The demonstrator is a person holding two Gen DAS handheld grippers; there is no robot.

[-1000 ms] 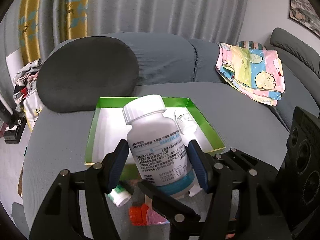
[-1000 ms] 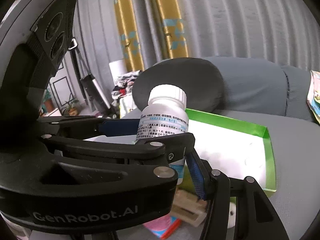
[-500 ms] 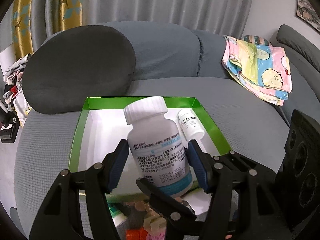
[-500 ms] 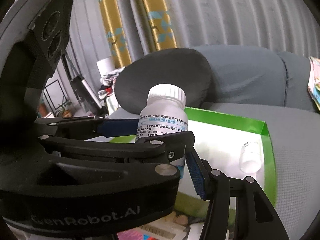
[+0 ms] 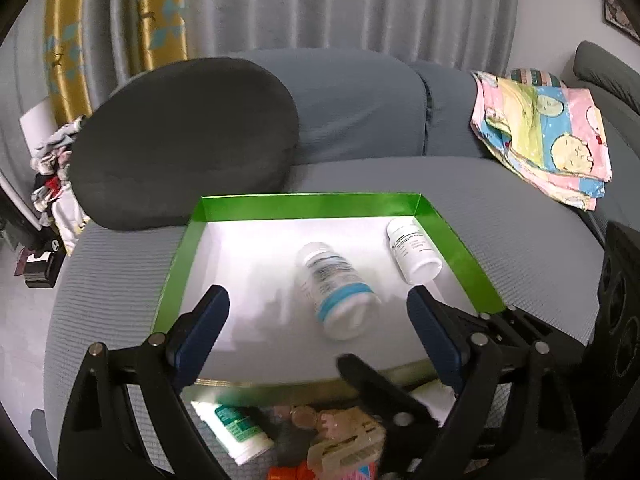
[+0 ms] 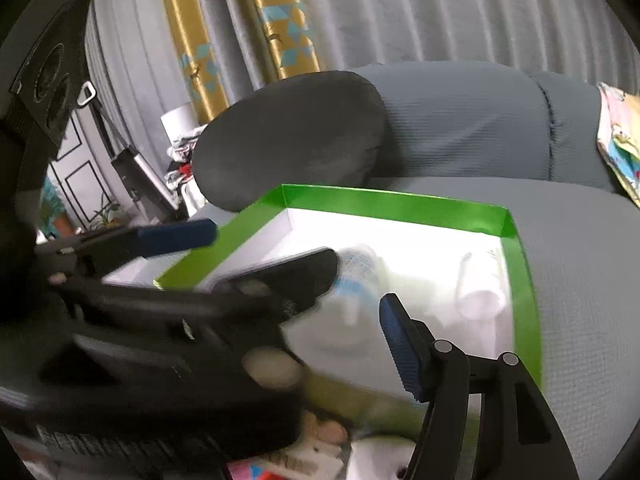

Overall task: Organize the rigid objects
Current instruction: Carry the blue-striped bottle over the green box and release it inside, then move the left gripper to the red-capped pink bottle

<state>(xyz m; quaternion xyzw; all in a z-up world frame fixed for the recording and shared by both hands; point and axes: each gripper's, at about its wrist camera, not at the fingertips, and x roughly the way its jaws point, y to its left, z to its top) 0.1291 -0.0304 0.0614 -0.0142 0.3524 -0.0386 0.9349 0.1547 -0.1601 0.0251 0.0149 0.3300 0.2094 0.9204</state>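
Half a second ago the big pill bottle stood upright between the blue pads of the left gripper. It now lies on its side on the white floor of the green-walled tray, cap toward the far wall, blurred. The left gripper's jaws have just been opening and stand wide, nothing between them, pads clear of the bottle. The right gripper has also just been opening; its jaws are partly apart and hold nothing, with the bottle smeared beyond them.

The label print on the big bottle is too blurred to read; only a teal band near its base shows. A smaller white bottle lies near the tray's right wall, its print also unreadable.

The tray rests on a grey sofa, near a dark round cushion. A cartoon-print cloth lies to the right. Just before the tray's near edge lie a white-and-green tube and other small items.
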